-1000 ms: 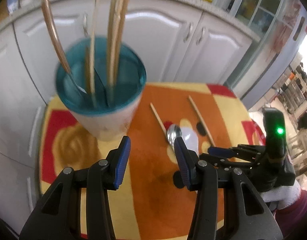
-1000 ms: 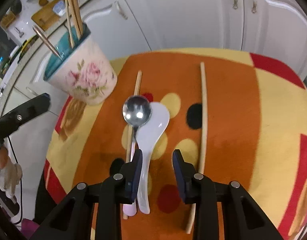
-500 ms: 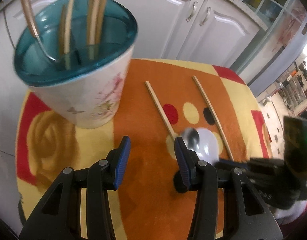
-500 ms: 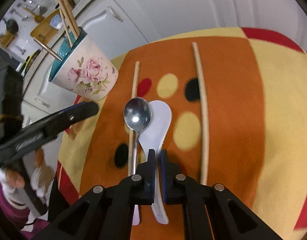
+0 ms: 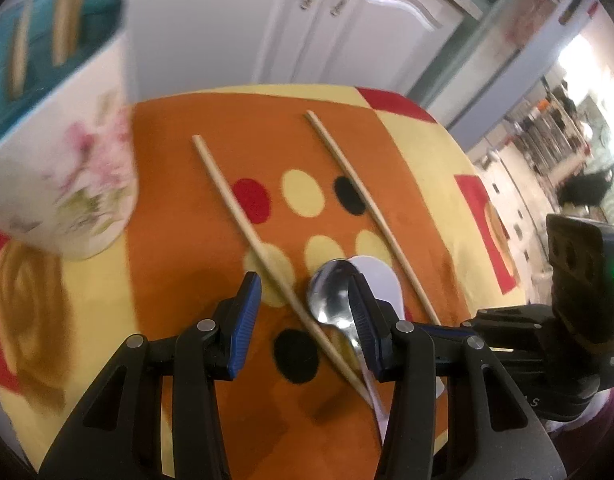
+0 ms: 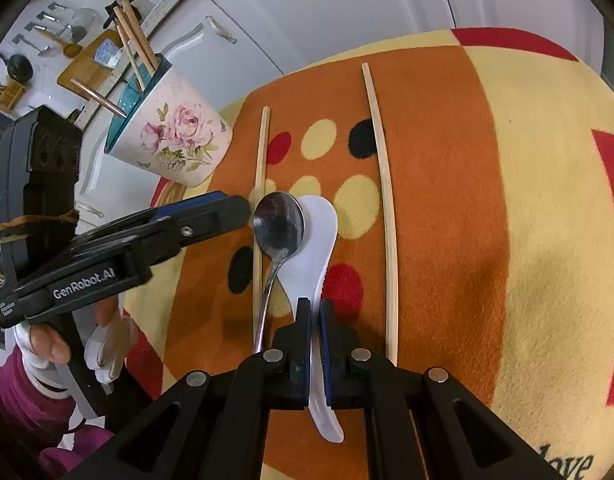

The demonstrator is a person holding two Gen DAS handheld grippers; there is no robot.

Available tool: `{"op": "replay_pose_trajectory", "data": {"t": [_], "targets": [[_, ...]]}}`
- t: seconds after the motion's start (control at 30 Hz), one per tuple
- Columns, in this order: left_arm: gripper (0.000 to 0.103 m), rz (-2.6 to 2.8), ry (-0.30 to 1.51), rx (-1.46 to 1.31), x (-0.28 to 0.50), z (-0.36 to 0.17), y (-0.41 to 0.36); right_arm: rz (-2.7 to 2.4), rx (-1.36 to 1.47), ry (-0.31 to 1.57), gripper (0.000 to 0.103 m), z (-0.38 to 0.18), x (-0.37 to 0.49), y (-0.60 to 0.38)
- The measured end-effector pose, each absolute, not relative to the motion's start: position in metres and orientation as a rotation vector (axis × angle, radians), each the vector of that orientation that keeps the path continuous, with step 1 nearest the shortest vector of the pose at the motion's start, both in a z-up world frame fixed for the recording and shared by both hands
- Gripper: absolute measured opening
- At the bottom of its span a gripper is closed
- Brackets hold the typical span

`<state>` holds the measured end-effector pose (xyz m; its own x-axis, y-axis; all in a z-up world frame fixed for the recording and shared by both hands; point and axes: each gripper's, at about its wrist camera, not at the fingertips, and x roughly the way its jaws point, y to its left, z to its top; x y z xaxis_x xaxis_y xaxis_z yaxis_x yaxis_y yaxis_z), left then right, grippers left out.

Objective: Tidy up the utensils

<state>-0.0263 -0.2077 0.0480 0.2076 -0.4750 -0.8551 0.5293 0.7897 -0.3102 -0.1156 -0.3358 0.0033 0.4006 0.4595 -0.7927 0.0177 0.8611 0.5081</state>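
A white ceramic spoon (image 6: 319, 232) lies on the patterned mat (image 6: 547, 200), and my right gripper (image 6: 315, 320) is shut on its handle. A metal spoon (image 6: 279, 228) rests beside it, overlapping its bowl. One loose chopstick (image 6: 261, 168) lies left of the spoons, another chopstick (image 6: 383, 200) right of them. My left gripper (image 5: 303, 320) stands open low over the mat, the left chopstick (image 5: 235, 208) running between its fingers untouched; the metal spoon (image 5: 331, 296) sits by its right finger. The flowered cup (image 5: 67, 168) with a teal inside holds several chopsticks at the left.
White cabinet doors (image 5: 227, 32) stand close behind the small round table. A gloved hand (image 6: 47, 344) with a magenta sleeve holds the left gripper (image 6: 211, 216) at the left of the right wrist view. The mat's edge curves away on all sides.
My right gripper has closed on the white spoon's handle. My left gripper has come down and forward from the cup toward the left chopstick and the spoons.
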Motion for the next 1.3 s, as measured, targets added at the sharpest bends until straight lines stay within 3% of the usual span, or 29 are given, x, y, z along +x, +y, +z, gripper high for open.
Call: {"op": "replay_pose_trajectory", "data": {"t": [0.07, 0.13, 0.17, 0.63, 0.77, 0.83, 0.9, 0.93, 1.07, 1.17, 1.23, 1.27, 1.3], "targets": [[0.04, -0.713, 1.188, 0.078, -0.025, 0.042, -0.215, 0.292, 0.484, 1.132, 0.004, 0.004, -0.117, -0.336], [0.021, -0.713, 1.17, 0.107, -0.026, 0.039, -0.219, 0.29, 0.486, 1.132, 0.004, 0.003, -0.117, -0.337], [0.006, -0.717, 1.156, 0.126, -0.026, 0.04, -0.221, 0.289, 0.484, 1.134, 0.004, 0.003, -0.117, -0.337], [0.0, -0.717, 1.205, 0.116, -0.039, 0.052, -0.16, 0.368, 0.395, 1.203, 0.004, 0.005, -0.113, -0.325], [0.0, -0.689, 1.209, 0.094, -0.037, 0.052, -0.142, 0.333, 0.411, 1.201, 0.01, 0.006, -0.105, -0.335], [0.005, -0.699, 1.204, 0.042, -0.034, 0.054, -0.142, 0.329, 0.413, 1.208, 0.01, 0.004, -0.101, -0.336], [0.029, -0.726, 1.195, -0.006, -0.032, 0.057, -0.147, 0.329, 0.407, 1.218, 0.011, 0.0, -0.1, -0.333], [0.035, -0.737, 1.191, -0.018, -0.032, 0.058, -0.15, 0.332, 0.41, 1.212, 0.011, 0.0, -0.101, -0.331], [0.038, -0.779, 1.189, -0.021, -0.028, 0.055, -0.176, 0.33, 0.449, 1.206, 0.011, -0.002, -0.105, -0.334], [0.037, -0.805, 1.206, 0.026, -0.028, 0.048, -0.195, 0.331, 0.468, 1.2, 0.011, -0.003, -0.106, -0.336], [0.024, -0.82, 1.209, 0.071, -0.03, 0.044, -0.206, 0.332, 0.471, 1.197, 0.011, -0.003, -0.107, -0.335], [0.006, -0.814, 1.206, 0.113, -0.032, 0.042, -0.212, 0.333, 0.47, 1.194, 0.011, -0.003, -0.107, -0.335], [0.005, -0.806, 1.205, 0.141, -0.033, 0.04, -0.215, 0.334, 0.468, 1.191, 0.011, -0.002, -0.109, -0.336]]}}
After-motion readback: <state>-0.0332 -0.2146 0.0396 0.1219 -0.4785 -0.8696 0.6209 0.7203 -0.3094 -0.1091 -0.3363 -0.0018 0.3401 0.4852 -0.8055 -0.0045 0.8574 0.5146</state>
